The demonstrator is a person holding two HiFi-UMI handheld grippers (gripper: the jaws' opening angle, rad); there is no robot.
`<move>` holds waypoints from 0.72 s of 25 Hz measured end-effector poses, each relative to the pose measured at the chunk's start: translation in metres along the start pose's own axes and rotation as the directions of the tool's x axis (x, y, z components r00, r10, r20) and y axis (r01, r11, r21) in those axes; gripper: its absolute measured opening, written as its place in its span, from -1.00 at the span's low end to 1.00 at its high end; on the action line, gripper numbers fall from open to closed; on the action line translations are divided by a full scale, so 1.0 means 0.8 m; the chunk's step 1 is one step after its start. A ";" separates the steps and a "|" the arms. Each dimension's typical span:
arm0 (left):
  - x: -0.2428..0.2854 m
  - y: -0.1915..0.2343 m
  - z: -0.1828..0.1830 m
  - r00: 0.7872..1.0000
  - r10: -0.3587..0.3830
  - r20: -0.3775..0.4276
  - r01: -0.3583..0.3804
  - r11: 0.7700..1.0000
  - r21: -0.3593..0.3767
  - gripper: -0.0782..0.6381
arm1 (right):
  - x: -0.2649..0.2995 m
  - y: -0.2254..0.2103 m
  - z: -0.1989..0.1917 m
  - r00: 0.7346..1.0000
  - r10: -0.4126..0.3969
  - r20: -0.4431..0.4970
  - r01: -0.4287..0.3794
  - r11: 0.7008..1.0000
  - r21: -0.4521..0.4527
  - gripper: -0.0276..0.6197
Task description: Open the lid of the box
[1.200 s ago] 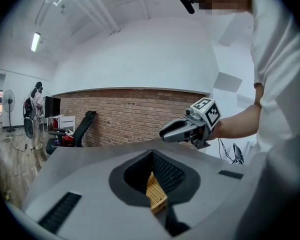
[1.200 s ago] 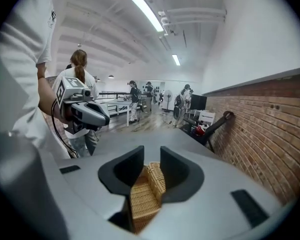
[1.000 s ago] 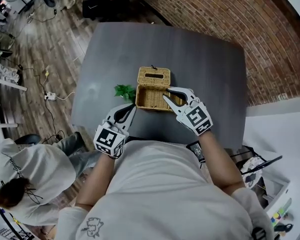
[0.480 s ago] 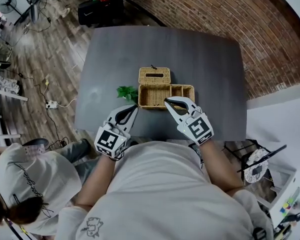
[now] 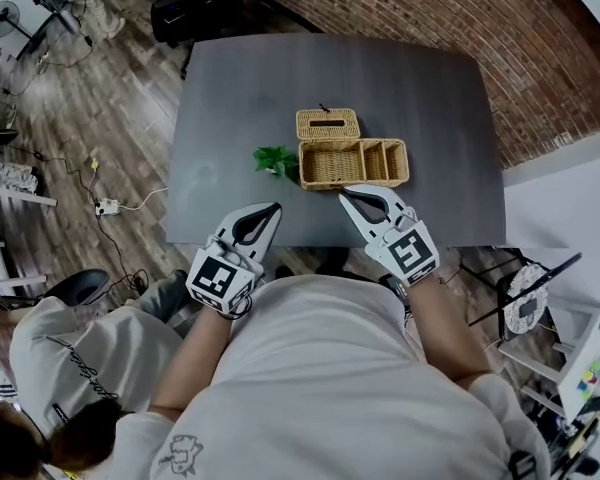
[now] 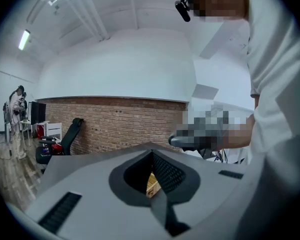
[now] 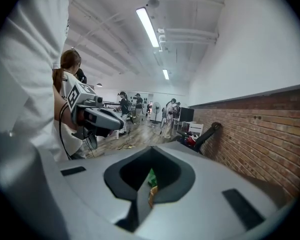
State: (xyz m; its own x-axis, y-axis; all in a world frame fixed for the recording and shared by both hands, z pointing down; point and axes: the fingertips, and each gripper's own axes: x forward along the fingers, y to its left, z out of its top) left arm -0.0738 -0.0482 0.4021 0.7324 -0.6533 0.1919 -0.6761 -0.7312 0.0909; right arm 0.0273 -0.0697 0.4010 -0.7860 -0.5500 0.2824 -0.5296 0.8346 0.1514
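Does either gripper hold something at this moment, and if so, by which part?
Nothing is held. The left gripper and right gripper are both shut and empty, apart from the wicker box with its lid open.

no word, brand or number can be read anywhere. the cubes on the left gripper and the right gripper bear black-and-white square patterns, not letters or digits. the dark cursive line on the bystander's grey top is too small to read. the white shirt carries only a small drawn figure.
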 end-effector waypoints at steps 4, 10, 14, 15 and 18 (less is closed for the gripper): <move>-0.033 -0.002 0.002 1.000 -0.026 0.008 0.026 1.000 0.006 -0.75 | -0.008 0.032 0.009 1.000 -0.029 -0.005 0.029 1.000 0.009 -0.90; -0.049 -0.016 0.000 0.999 -0.036 0.017 0.036 0.999 0.016 -0.75 | -0.031 0.060 0.006 0.999 -0.046 -0.007 0.046 0.999 0.016 -0.90; -0.051 -0.038 0.004 0.999 -0.019 0.028 0.018 1.000 0.023 -0.75 | -0.056 0.062 0.009 0.999 -0.043 0.016 0.043 0.999 -0.001 -0.90; -0.052 -0.044 0.004 0.999 -0.013 0.031 0.012 1.000 0.026 -0.75 | -0.062 0.064 0.009 0.999 -0.042 0.021 0.042 0.999 -0.003 -0.90; -0.051 -0.064 0.005 0.999 0.012 0.042 -0.013 1.000 0.026 -0.75 | -0.083 0.067 0.007 0.999 -0.030 0.034 0.030 0.999 -0.012 -0.90</move>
State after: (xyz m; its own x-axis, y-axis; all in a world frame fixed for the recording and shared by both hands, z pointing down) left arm -0.0691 0.0152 0.3856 0.7273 -0.6694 0.1515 -0.6829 -0.7278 0.0628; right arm 0.0493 0.0116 0.3850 -0.7802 -0.5753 0.2455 -0.5492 0.8179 0.1715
